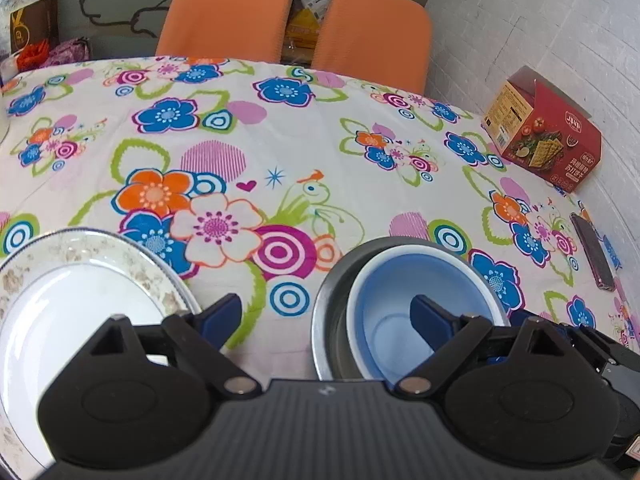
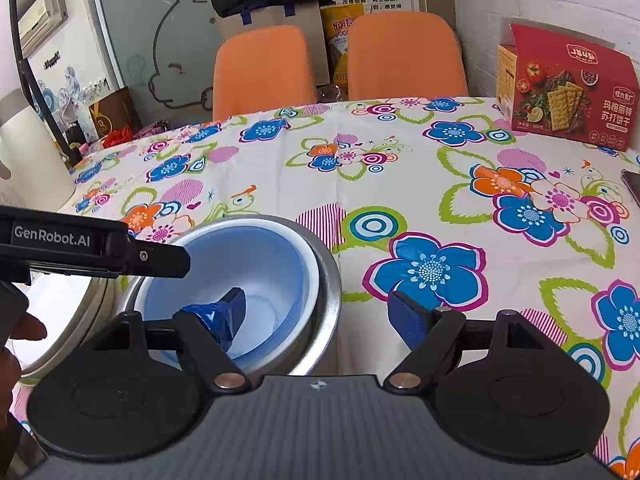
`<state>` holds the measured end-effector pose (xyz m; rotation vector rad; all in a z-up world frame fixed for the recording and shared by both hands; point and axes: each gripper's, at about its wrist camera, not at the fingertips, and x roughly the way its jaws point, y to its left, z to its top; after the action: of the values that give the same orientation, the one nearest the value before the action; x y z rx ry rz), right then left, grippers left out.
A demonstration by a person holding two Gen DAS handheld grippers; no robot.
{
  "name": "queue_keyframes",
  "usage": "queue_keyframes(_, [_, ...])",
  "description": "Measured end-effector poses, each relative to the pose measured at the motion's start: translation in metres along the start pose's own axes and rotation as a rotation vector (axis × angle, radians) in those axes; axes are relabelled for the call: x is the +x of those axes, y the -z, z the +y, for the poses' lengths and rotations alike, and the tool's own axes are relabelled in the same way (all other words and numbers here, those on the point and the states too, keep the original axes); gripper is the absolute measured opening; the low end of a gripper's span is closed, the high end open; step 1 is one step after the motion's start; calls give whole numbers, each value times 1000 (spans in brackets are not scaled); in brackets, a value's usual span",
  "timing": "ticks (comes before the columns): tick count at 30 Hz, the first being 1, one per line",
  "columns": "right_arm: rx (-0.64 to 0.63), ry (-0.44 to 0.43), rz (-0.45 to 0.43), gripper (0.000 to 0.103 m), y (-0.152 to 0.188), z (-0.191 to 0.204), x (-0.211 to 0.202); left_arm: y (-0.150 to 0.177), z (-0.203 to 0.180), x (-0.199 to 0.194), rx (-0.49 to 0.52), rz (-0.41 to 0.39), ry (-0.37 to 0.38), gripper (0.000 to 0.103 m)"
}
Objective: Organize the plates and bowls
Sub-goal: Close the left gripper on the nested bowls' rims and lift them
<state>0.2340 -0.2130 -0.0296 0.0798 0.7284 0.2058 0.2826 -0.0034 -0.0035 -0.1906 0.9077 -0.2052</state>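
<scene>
Nesting looks done, since your blue bowl (image 1: 404,304) sits inside the steel bowl (image 1: 332,312), but the plate (image 1: 72,304) beside them waits apart, and both your left hand-held gripper (image 1: 326,314) and right hand-held gripper (image 2: 320,312) are spread, holding nothing.

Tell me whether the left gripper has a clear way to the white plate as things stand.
Probably yes. The left gripper is open, and the white plate lies right beside its left finger on the tablecloth, with nothing on it or between. The blue bowl nested in the metal bowl sits to the other side.

Both wrist views low, close, facing chairs; share blue bowl (image 1: 404,280) (image 2: 256,264).
</scene>
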Motion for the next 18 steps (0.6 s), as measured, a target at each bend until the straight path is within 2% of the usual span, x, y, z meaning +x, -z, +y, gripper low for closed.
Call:
queue_keyframes(7, [-15, -2, 66, 66, 4, 6, 18, 2, 0, 16, 10, 37, -7, 92])
queue_keyframes(15, [-52, 35, 61, 69, 5, 14, 23, 8, -12, 22, 79, 28, -53, 92])
queue_keyframes(18, [-52, 35, 58, 70, 5, 13, 23, 9, -17, 27, 103, 51, -31, 92])
